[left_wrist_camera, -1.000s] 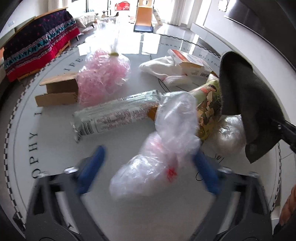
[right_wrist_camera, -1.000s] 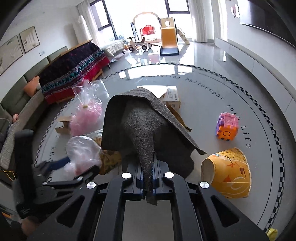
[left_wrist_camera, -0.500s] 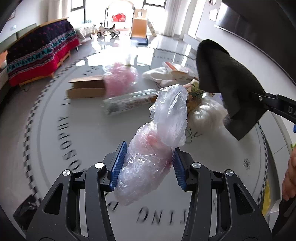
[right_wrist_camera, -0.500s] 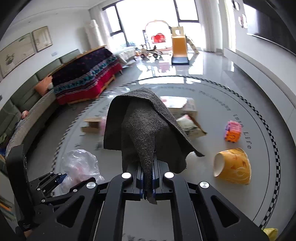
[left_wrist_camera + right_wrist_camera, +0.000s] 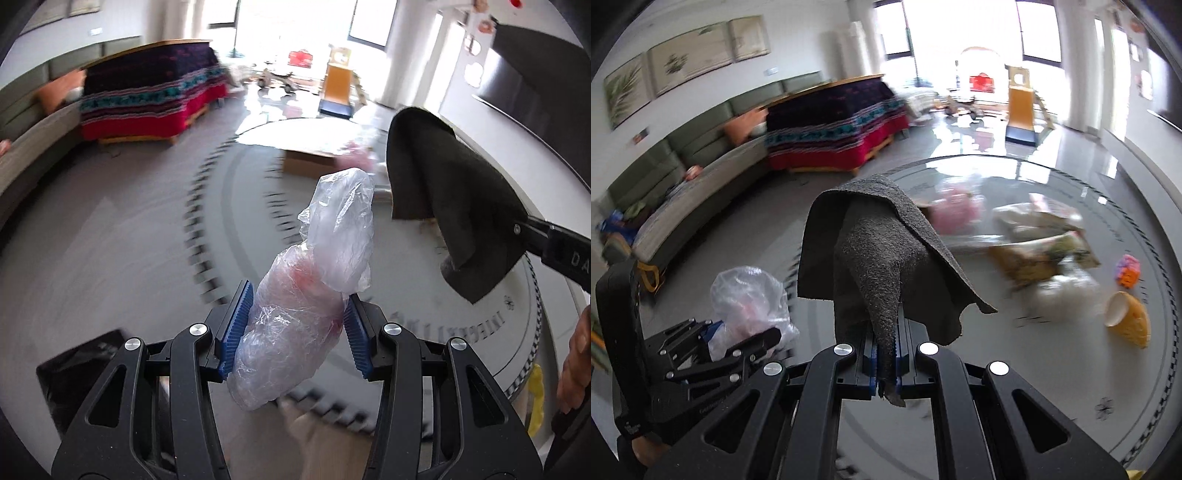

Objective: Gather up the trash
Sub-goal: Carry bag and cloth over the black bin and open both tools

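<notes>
Beyond both grippers, the floor litter (image 5: 1030,240) is motion-blurred and hard to identify. Left gripper (image 5: 295,328) is clamped on a clear bag (image 5: 314,288) with something pink inside. Right gripper (image 5: 885,360) is pinched together on a grey cloth (image 5: 875,251), both held above the floor (image 5: 110,258).

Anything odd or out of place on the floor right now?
Yes. A yellow paper bucket lies tipped on its side, and a blurred heap of wrappers and bags is strewn over the floor.

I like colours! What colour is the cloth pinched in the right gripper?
Dark grey cloth, fuzzy-looking, seen best from the right wrist.
</notes>
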